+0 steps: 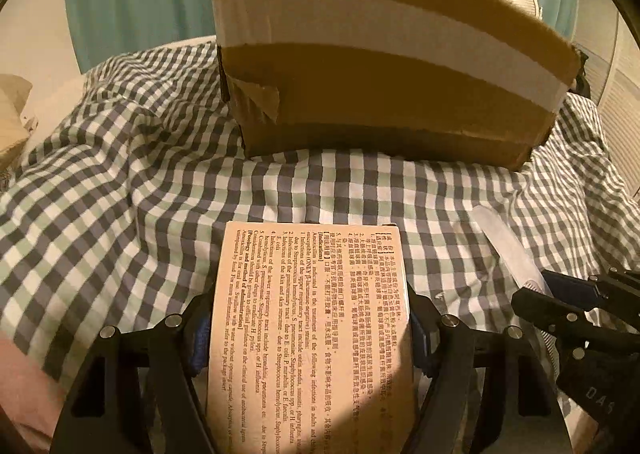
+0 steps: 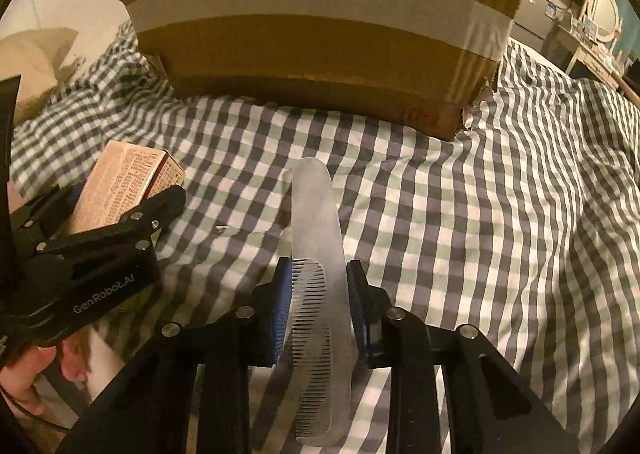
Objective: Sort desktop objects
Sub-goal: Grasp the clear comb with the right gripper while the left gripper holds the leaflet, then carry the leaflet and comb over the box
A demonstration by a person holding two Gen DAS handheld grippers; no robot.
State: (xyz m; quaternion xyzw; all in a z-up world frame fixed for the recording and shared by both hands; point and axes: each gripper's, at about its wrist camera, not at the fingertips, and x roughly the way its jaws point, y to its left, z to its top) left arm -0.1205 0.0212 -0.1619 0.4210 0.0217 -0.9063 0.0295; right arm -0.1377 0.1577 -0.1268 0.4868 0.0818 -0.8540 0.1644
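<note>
Through the left wrist camera I see my left gripper (image 1: 310, 328) clamped on a medicine box (image 1: 310, 334), its blue pads tight against both long sides. The printed face reads "Indications" and "Amoxicillin is indicated in the treatment of the following infections", beside columns of Chinese text. Ahead, a cardboard box (image 1: 384, 65) with a white tape band stands on the checked cloth (image 1: 120, 181), and a strip of bare cloth lies between it and the medicine box's far edge. The right gripper's black frame shows at the right edge.

Through the right wrist camera my right gripper (image 2: 318, 314) is closed on a clear plastic comb (image 2: 318, 254), the pads pressing on its toothed end; no earlier picture shows the closing. The left gripper's body (image 2: 104, 282) reads "GenRobot.AI". Red marks on the carton's lower corner are unreadable. Open cloth spreads to the right.
</note>
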